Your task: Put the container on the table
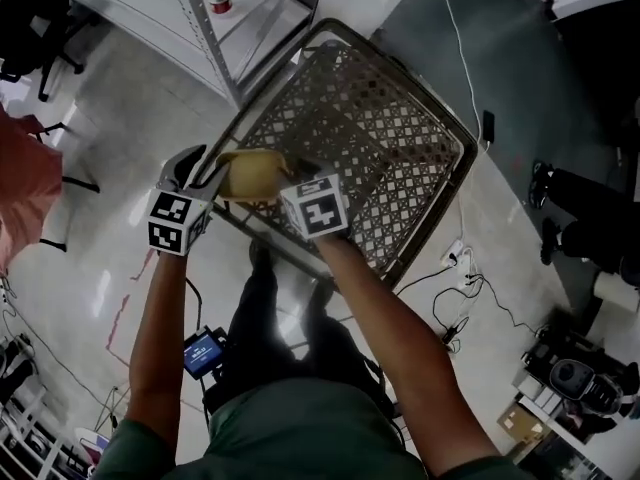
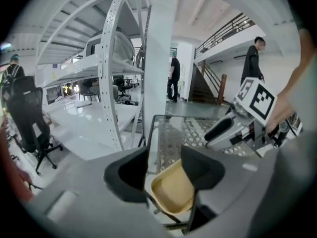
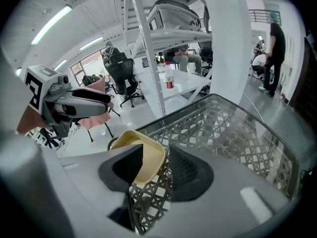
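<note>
1. Your left claw (image 2: pixel 163 167) and right claw (image 3: pixel 156 167) are both spread. They flank the yellow container (image 1: pixel 255 175), which looks wide enough to need both sides, and neither pinches it.
2. The container sits centre-left in the head view, at the near corner of the wire basket (image 1: pixel 400 138), probably resting on its rim.
3. The shelving rack (image 1: pixel 215 48) at upper left and the floor cables (image 1: pixel 455 288) at lower right crowd any route to a counter.

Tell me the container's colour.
Pale yellow. The container shows best in the right gripper view.
</note>
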`<move>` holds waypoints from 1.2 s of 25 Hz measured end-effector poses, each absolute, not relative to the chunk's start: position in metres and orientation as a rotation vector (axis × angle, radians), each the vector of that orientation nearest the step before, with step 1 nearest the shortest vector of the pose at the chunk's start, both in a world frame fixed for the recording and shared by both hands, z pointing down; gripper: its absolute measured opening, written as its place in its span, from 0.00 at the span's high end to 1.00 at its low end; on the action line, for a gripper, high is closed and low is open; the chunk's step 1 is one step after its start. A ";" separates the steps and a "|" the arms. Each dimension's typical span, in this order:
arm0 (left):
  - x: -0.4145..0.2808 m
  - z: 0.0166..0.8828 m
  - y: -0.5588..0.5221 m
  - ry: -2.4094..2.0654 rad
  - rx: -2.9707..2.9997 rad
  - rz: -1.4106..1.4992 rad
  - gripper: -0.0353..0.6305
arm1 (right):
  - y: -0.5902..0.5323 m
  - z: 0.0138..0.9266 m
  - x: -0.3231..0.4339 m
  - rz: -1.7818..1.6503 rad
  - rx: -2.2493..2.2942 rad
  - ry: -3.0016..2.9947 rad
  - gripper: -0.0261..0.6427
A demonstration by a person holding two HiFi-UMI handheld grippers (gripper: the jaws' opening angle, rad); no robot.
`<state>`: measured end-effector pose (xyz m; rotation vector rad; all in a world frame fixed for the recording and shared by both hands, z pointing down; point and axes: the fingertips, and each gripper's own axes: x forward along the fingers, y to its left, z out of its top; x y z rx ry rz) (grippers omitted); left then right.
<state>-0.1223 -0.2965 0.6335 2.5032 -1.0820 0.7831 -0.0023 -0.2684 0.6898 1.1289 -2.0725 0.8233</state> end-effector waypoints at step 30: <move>-0.014 0.180 -0.087 -1.033 3.183 0.109 0.94 | -0.060 0.139 0.138 -0.201 1.644 -2.696 0.95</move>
